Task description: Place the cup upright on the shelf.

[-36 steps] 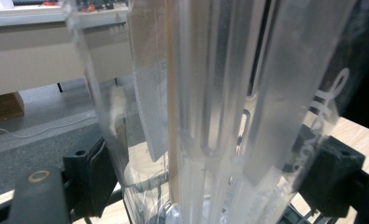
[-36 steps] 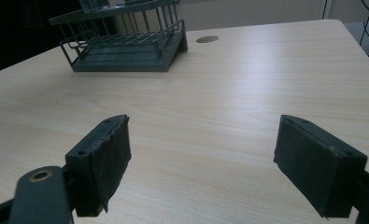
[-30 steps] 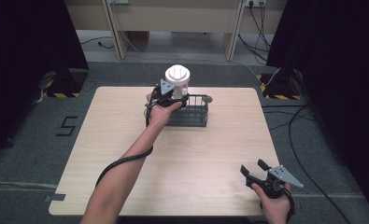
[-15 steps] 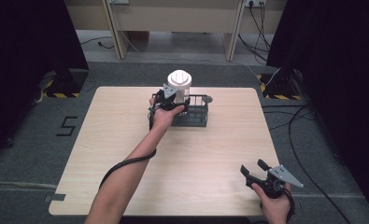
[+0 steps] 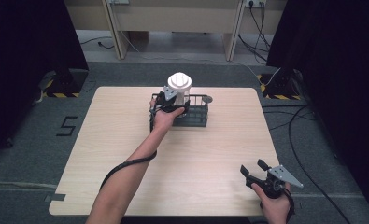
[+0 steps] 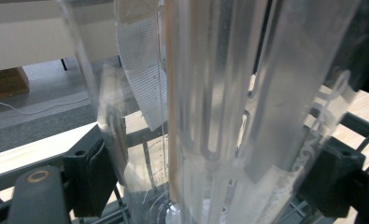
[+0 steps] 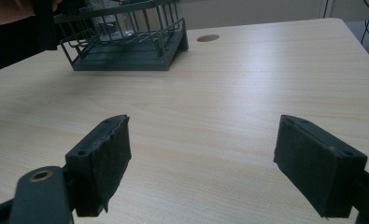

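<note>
A clear ribbed container point(image 5: 179, 84) with a white top stands upright at the left end of a dark wire rack point(image 5: 197, 115) on the far half of the table. My left gripper point(image 5: 175, 100) is shut on the container's side. Seen in the left gripper view, the container point(image 6: 229, 112) spans the gap between both pads of the left gripper point(image 6: 210, 182), with rack bars point(image 6: 355, 123) behind it. My right gripper point(image 5: 253, 168) rests open near the front right edge. Nothing sits between the pads of the right gripper point(image 7: 210, 163), and the rack point(image 7: 126, 46) lies far ahead.
The light wood table point(image 5: 196, 158) has a small round grommet point(image 5: 207, 99) just right of the rack. Cables run over the grey floor to the right, and dark curtains flank both sides. A cable trails along the left forearm.
The container and my left gripper have shifted slightly right and down toward the rack. The right gripper has stayed still and open.
</note>
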`<action>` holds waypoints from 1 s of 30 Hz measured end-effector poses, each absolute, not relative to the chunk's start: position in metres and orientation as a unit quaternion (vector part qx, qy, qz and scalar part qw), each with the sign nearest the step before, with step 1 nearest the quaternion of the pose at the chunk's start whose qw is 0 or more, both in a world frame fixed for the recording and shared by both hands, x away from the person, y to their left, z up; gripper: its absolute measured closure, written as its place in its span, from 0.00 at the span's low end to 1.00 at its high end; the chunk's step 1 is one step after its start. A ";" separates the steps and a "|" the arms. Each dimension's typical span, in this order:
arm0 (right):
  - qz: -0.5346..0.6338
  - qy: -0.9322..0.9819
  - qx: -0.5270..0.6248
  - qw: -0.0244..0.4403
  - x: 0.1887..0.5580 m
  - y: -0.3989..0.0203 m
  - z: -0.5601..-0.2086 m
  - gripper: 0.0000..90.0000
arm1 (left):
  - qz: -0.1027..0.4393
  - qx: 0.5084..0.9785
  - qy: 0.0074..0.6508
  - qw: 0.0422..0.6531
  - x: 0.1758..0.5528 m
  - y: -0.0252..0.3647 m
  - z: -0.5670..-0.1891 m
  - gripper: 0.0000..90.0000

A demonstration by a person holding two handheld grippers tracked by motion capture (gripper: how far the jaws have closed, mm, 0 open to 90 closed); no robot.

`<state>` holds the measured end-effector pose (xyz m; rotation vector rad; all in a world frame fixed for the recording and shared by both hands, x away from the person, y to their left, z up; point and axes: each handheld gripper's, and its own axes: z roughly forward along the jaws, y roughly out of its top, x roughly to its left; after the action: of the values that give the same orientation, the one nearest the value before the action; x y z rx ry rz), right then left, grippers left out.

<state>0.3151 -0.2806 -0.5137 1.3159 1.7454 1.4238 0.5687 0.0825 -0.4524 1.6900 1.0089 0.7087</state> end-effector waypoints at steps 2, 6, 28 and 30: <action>0.527 0.645 0.487 0.264 0.315 -0.281 -0.514 0.21 | 0.294 0.699 0.418 0.500 0.569 0.082 -0.452 0.20; 0.527 0.645 0.486 0.264 0.315 -0.281 -0.514 0.21 | 0.303 0.702 0.415 0.493 0.568 0.081 -0.453 0.19; 0.526 0.646 0.486 0.262 0.315 -0.280 -0.514 0.21 | 0.319 0.703 0.407 0.489 0.559 0.089 -0.456 0.16; 0.526 0.648 0.484 0.263 0.316 -0.280 -0.514 0.21 | 0.319 0.702 0.404 0.492 0.555 0.090 -0.455 0.17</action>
<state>0.3156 -0.2800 -0.5138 1.3095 1.7517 1.4225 0.5553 0.0904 -0.4548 1.7029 0.9807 0.7749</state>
